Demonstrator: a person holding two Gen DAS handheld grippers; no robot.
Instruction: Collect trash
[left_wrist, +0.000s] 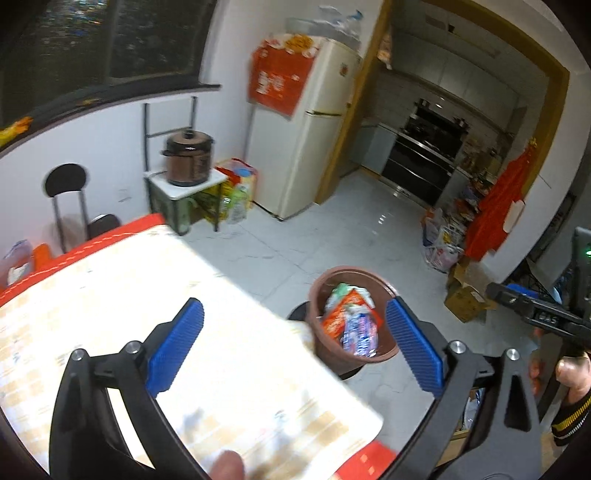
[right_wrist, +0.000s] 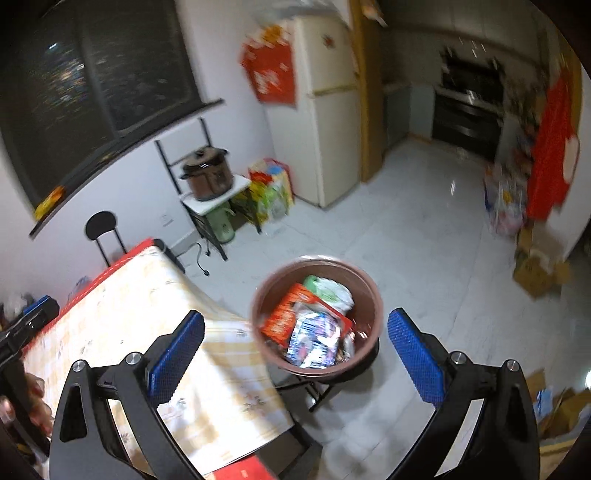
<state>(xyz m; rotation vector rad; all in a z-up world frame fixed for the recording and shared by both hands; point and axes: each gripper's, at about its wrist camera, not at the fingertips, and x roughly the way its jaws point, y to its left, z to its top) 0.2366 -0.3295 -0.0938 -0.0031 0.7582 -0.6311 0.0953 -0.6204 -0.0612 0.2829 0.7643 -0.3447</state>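
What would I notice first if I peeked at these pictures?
Probably the brown bin just past the table corner, stuffed with bright wrappers, an orange-red packet on top. Next, two big blue-padded grippers, left gripper and right gripper, both with jaws wide and empty above it. Behind, a cream fridge wears a red poster.

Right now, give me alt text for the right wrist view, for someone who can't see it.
The right gripper hangs open and empty above a brown trash bin filled with crumpled wrappers, beside a table with a pale patterned cloth. Behind lie a white tiled floor, a cream fridge and a brown cooker on a small rack.
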